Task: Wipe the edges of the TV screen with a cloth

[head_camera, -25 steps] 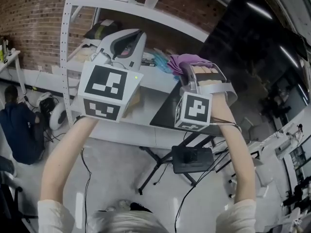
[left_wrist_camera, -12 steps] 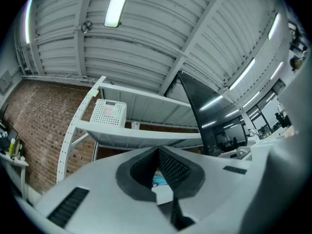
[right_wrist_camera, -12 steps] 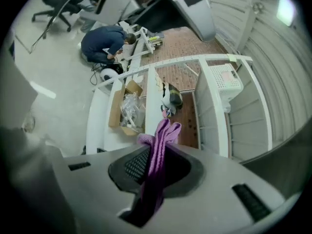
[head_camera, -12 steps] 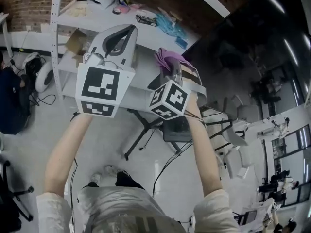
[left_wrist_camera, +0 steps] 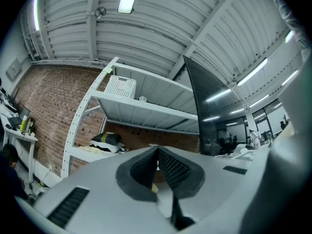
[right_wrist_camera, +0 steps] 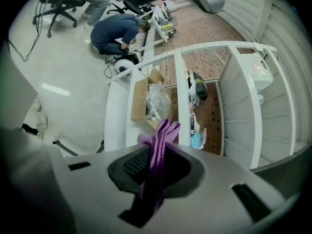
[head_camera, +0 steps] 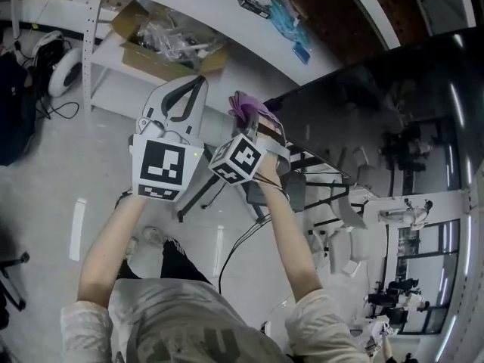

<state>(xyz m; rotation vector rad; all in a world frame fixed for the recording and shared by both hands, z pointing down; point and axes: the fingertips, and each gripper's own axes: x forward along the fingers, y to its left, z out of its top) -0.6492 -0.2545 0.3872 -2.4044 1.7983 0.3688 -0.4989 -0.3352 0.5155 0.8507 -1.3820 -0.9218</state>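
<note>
Item: purple cloth. Pinched in the right gripper, whose fingers are closed on it; a folded tuft stands out past their tips.

Item: left gripper. Its fingers are pressed together with nothing between them. It is held up just beside the right gripper.

Item: TV screen. Dark and glossy, it reflects ceiling lights. In the head view the cloth sits near the screen's left edge, close to the lower corner. Whether it touches cannot be told.

Progress: cloth in hand and brought up to the screen. Probably at or near the start of an edge pass. No edge can be judged wiped from these views, so all edges count as left to do.

Writing: none legible. There are black-and-white square markers on both gripper cubes. The cardboard box on the white shelf rack shows no readable print, and no brand mark is visible on the TV.
</note>
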